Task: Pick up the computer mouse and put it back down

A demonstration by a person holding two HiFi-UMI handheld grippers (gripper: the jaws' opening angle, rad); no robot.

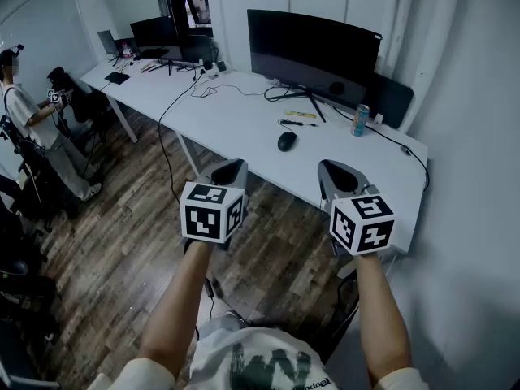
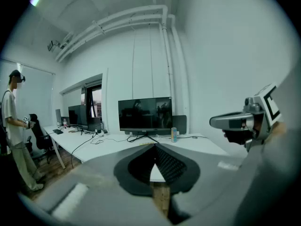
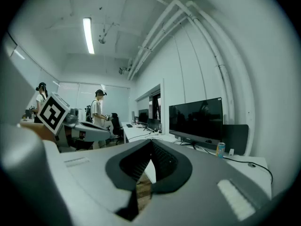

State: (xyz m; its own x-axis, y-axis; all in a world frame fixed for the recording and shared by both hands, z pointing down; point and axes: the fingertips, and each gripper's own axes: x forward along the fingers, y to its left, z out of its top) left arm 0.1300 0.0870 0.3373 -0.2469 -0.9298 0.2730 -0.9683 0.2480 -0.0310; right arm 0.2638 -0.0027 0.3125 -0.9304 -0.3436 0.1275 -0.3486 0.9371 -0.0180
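A black computer mouse [image 1: 287,141] lies on the white desk [image 1: 244,124], in front of the large dark monitor [image 1: 313,49]. Both grippers hover over the wooden floor, short of the desk's near edge and well apart from the mouse. My left gripper [image 1: 231,169] is shut with its tips touching and nothing between them [image 2: 154,145]. My right gripper [image 1: 340,170] is also shut and empty [image 3: 151,141]. The mouse is hidden behind the jaws in both gripper views.
A drink can [image 1: 361,120] stands right of the monitor stand [image 1: 309,97]; a yellow item [image 1: 301,114] and cables [image 1: 213,89] lie on the desk. More monitors [image 1: 154,32] stand on the far desk. A person [image 1: 36,136] stands at the left beside an office chair [image 1: 77,102].
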